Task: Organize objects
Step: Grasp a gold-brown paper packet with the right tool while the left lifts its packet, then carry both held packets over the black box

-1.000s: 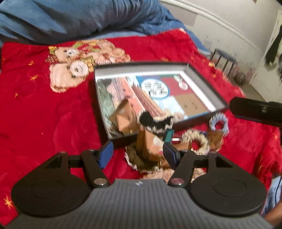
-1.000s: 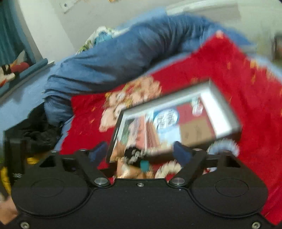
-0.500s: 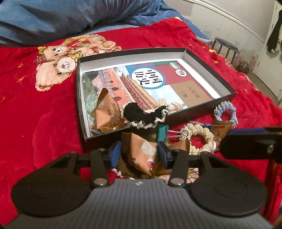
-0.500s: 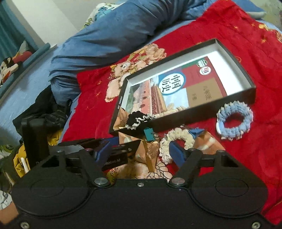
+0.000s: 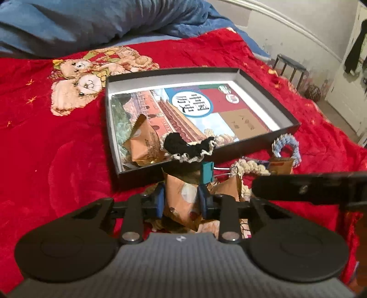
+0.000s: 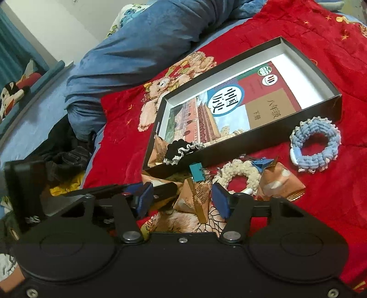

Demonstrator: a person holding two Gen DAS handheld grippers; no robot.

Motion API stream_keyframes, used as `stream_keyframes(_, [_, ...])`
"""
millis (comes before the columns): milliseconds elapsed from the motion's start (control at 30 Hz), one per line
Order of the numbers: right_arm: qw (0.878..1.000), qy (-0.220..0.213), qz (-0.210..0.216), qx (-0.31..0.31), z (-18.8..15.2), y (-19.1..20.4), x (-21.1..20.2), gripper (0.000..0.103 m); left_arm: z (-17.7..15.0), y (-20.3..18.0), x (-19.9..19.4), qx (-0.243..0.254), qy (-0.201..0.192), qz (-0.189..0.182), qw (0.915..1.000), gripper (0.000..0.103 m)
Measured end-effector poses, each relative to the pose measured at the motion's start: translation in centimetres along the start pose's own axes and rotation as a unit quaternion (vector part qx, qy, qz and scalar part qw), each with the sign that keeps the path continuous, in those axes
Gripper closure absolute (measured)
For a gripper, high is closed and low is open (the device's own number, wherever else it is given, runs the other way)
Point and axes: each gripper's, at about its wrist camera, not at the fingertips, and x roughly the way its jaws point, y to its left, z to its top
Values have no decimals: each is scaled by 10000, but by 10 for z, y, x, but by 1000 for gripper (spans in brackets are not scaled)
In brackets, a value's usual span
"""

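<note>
While angled down over pile, left claw (image 5: 181, 201) closing on snack packet (image 5: 183, 199); right claw (image 6: 183, 201) half-wide, narrowing around second packet (image 6: 195, 199).

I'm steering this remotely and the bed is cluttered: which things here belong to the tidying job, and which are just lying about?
Job:
black box holding a textbook
snack packet between the closing left gripper
blue scrunchie
cream scrunchie
black scrunchie
teal binder clip
right gripper, closing

Lying about:
red blanket
blue duvet
stool
</note>
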Motion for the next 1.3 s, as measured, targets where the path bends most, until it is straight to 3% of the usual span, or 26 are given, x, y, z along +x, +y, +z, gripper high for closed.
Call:
stream_keyframes(233, [9996, 29, -75, -264, -8, 14, 16, 55, 8, 15, -17, -214, -248, 63, 9994, 69])
stream_keyframes(400, [9980, 59, -444, -440, -14, 18, 31, 59, 13, 26, -21, -430, -330, 92, 9985, 69])
stream_keyframes(567, [9979, 219, -560, -252, -18, 7, 44, 60, 14, 23, -15, -520, -267, -188, 9981, 69])
stream_keyframes(700, [9986, 121, -511, 11, -18, 0, 44, 70, 15, 13, -10, -375, -302, -244, 9985, 69])
stream_keyframes(867, [9984, -55, -502, 250, -15, -6, 37, 73, 17, 11, -6, -366, -314, -359, 9982, 69])
stream_keyframes(1300, [9960, -511, -298, 668, 1, -20, 17, 75, 25, 4, 0, -122, -731, 59, 9972, 70])
